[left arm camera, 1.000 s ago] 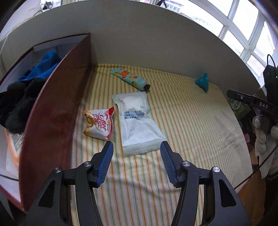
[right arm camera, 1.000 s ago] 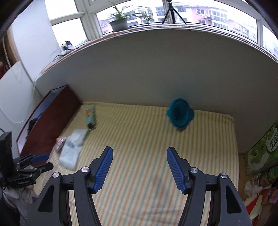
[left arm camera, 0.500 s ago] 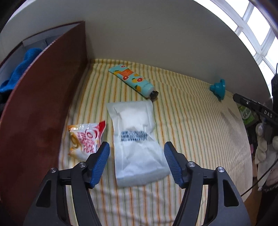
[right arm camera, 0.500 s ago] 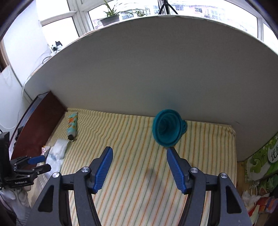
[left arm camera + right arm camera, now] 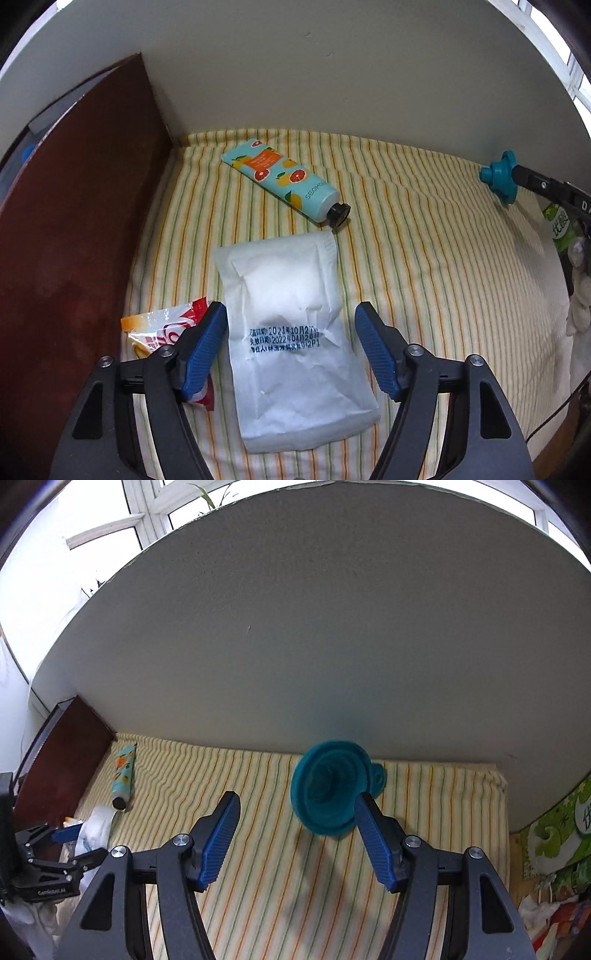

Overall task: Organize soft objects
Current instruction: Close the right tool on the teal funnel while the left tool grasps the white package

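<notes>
Striped cloth [image 5: 424, 258] underneath; white backboard [image 5: 295, 646] behind; window [image 5: 140, 520] beyond.

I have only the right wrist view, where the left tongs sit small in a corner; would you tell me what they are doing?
Observer: The left tongs are open and have just been opening wider. They straddle the white pouch and are not closed on it.
Operator: Does anything lie beside that pouch?
Observer: A red and orange snack packet lies partly behind the tongs' left finger, near the brown box wall.
Operator: Any markings on the pouch?
Observer: Black date print runs across its middle.
</notes>
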{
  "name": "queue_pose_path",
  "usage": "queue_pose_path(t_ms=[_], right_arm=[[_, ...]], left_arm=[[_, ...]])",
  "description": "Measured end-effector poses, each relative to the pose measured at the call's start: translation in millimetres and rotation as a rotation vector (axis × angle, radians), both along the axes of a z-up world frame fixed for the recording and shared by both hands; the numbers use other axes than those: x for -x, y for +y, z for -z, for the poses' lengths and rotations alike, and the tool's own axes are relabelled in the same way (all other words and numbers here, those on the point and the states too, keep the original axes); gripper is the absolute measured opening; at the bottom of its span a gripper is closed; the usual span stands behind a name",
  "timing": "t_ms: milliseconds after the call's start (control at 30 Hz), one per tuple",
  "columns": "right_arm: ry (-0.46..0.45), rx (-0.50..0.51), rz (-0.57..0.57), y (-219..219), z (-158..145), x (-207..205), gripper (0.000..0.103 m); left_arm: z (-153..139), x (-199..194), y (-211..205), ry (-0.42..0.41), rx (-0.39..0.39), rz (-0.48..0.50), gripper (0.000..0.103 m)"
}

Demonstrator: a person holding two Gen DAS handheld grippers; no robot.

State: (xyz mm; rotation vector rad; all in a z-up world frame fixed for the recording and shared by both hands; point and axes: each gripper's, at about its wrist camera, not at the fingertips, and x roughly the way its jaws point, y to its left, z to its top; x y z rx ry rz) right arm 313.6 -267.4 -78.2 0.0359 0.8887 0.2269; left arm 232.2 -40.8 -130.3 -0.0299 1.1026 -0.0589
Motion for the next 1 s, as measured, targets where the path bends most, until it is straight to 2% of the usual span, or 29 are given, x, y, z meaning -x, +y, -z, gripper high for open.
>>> queue_pose_path(t_ms=[200, 267, 300, 333, 367, 467, 633, 833, 1000], right_arm=[[-0.006, 0.111, 0.006, 16.8, 8.8, -12.2, 0.059], [-0.008, 0.156, 0.006, 22.1, 11.8, -15.0, 0.045], [-0.001, 0.165, 0.006, 23.2, 13.5, -16.5, 0.040], [0.007, 0.170, 0.007, 24.1, 15.1, -17.8, 0.031], [0.018, 0.170, 0.006, 24.1, 17.1, -19.3, 0.024], [0.033, 0.179, 0.006, 25.0, 21.1, -19.6, 0.012], [0.026, 0.189, 0.005, 23.5, 19.9, -13.1, 0.009], [-0.003, 0.161, 0.000, 15.7, 3.3, 9.1, 0.009], [-0.032, 0.077, 0.001, 4.9, -15.3, 32.4, 0.009]], left_arm=[[2.1, -0.7, -9.3, -0.006, -0.001, -0.003, 0.069], [1.1, -0.4, -8.4, -0.014, -0.002, -0.011, 0.059], [0.9, -0.1, -8.4, -0.016, -0.001, -0.011, 0.058], [0.9, 0.0, -9.1, -0.017, 0.001, -0.007, 0.056], [1.0, 0.8, -10.3, -0.021, -0.005, -0.002, 0.051], [1.4, 8.1, -12.3, -0.033, -0.014, 0.014, 0.042], [-0.1, 15.4, -11.0, -0.038, 0.027, 0.013, 0.038], [-13.9, 31.6, -10.1, -0.071, 0.066, 0.027, 0.038], [-35.5, 42.2, -11.3, -0.102, 0.104, 0.048, 0.038]])
